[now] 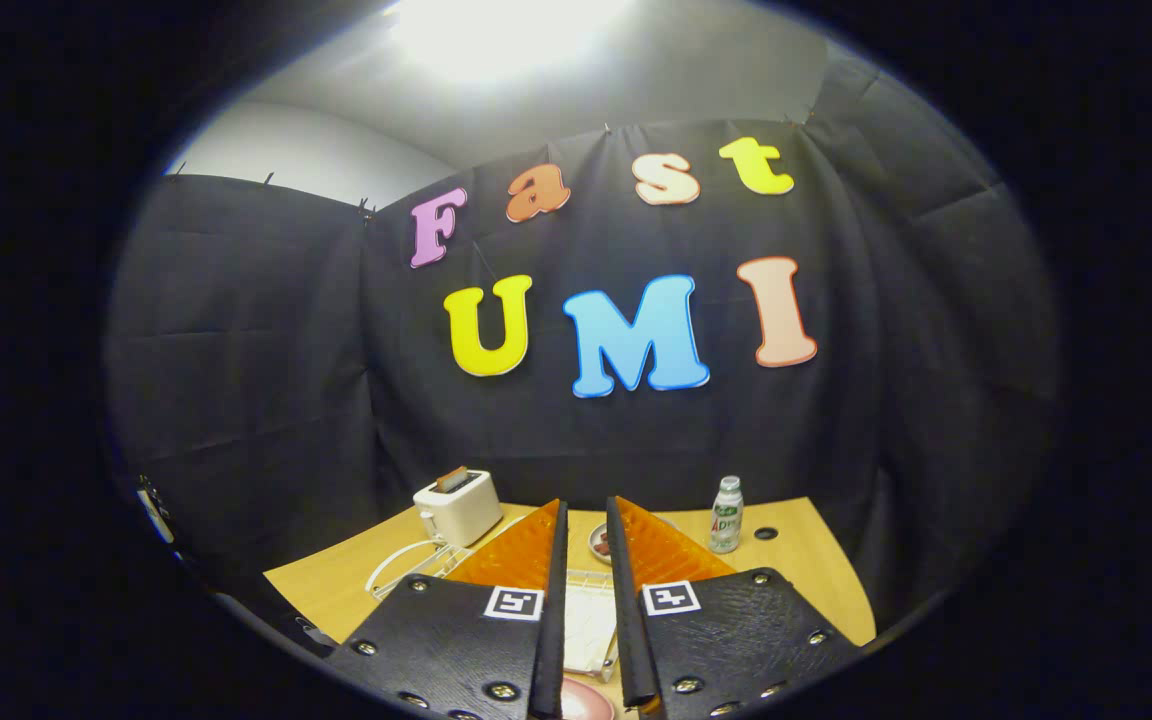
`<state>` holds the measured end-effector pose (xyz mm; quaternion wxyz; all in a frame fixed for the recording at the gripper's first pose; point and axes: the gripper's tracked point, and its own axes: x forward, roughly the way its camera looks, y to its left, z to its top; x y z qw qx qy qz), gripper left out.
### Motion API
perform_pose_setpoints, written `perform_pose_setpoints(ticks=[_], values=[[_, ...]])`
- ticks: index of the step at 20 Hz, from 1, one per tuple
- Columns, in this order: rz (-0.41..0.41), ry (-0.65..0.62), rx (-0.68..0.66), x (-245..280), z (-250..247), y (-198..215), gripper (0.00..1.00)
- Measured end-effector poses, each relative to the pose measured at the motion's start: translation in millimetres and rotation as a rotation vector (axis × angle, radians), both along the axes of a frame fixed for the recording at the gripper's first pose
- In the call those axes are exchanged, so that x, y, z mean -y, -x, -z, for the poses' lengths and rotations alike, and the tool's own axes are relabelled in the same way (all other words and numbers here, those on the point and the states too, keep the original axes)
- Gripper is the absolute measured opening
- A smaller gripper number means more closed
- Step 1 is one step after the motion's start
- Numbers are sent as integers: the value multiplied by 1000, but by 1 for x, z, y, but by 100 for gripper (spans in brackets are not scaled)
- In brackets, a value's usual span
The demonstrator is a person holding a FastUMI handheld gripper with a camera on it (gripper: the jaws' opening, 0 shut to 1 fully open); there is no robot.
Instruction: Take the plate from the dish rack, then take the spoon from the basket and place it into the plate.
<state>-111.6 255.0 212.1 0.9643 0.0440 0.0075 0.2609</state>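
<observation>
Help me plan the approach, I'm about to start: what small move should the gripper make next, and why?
Probably tip the gripper down toward the white wire dish rack just beneath its fingers. The fingers stand slightly apart with nothing between them, aimed high over the table, and the pink plate shows only as an edge below them.

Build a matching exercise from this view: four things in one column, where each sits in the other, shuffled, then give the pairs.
Things:
1. toaster
2. bottle
3. dish rack
4. plate

Places:
A. low between the bases of the fingers, nearest the camera
B. on the wooden table, beyond the left finger
C. standing on the table beyond the right finger
D. seen through the gap between the parted fingers

Pairs: 1-B, 2-C, 3-D, 4-A. The gripper holds nothing.
</observation>
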Motion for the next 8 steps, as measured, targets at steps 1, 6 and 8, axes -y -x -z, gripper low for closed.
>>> perform_pose_setpoints(ticks=[1,6,8], values=[[15,-4,32,6,-14,-3,22],[50,-30,91,27,-49,-13,22],[66,-36,103,34,-55,-18,22]])
